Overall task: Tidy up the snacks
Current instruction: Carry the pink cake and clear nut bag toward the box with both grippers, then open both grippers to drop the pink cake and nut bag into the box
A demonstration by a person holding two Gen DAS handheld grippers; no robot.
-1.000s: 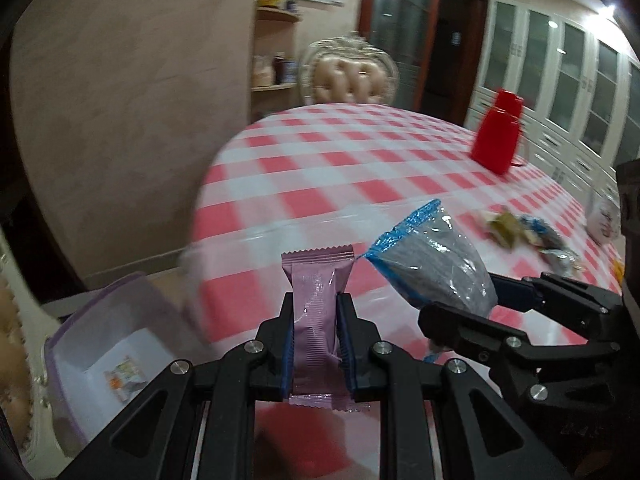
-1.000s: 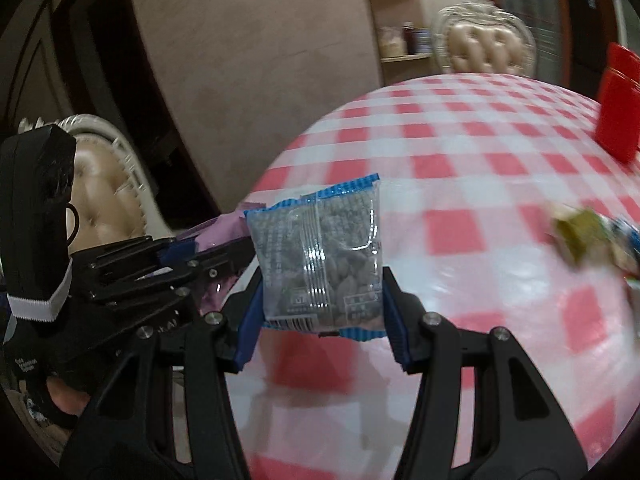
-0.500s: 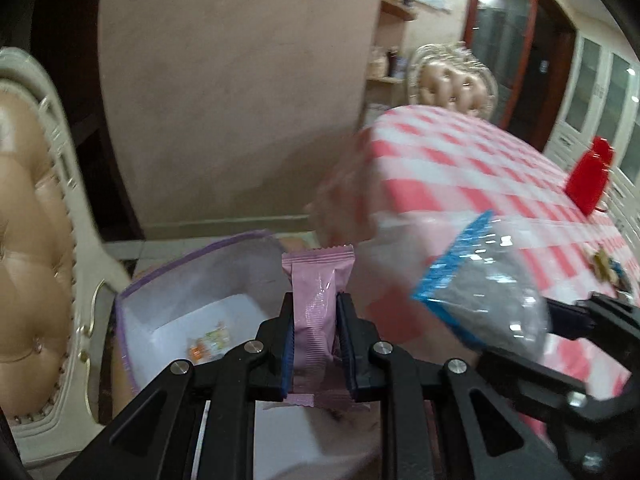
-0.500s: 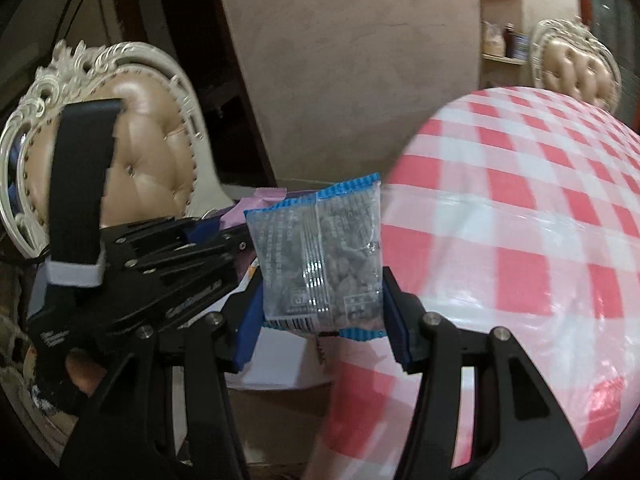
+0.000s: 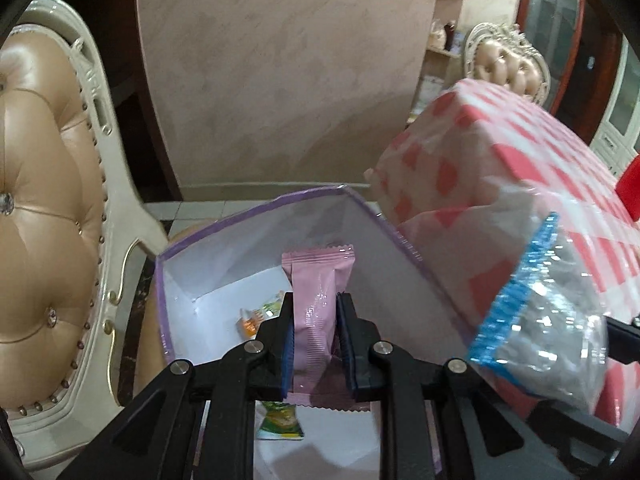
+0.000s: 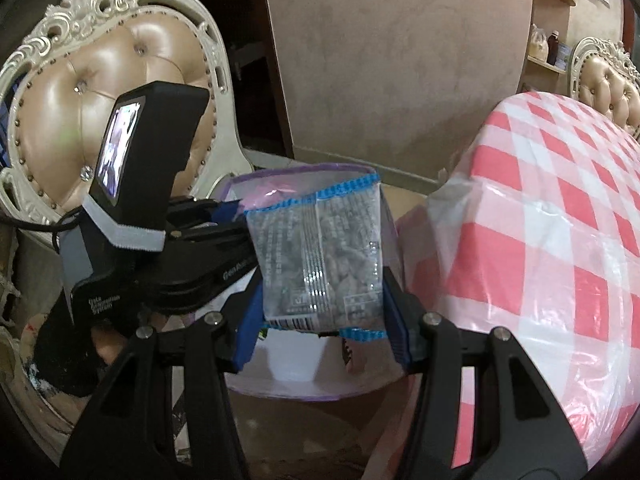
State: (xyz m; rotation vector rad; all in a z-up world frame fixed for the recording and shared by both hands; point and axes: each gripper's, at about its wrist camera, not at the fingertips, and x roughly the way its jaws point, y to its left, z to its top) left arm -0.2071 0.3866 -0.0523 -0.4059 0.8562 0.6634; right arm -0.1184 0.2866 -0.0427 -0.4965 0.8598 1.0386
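A second earlier both views faced the checked table; now both looked down past its edge at a white box [image 5: 208, 276] w/ purple rim, lower centre of the left view, on what looked like a chair seat (hard to be sure). The red-and-white tablecloth [image 6: 560, 220] had slid to the right of both frames, and a tufted chair [image 5: 44, 208] filled the left.

The left gripper [image 5: 314, 336] was clamped tight on an upright pink wrapper [image 5: 316, 304], top end serrated, held over the box opening. Two small packets, orange [image 5: 251, 318] and green [image 5: 280, 420], lay on the box floor.

The right gripper [image 6: 322, 316], jaws about half apart, pinched a clear bag w/ blue crimped edges [image 6: 320, 256], dark nut-like pieces inside, centre frame, just in front of the box's rim.
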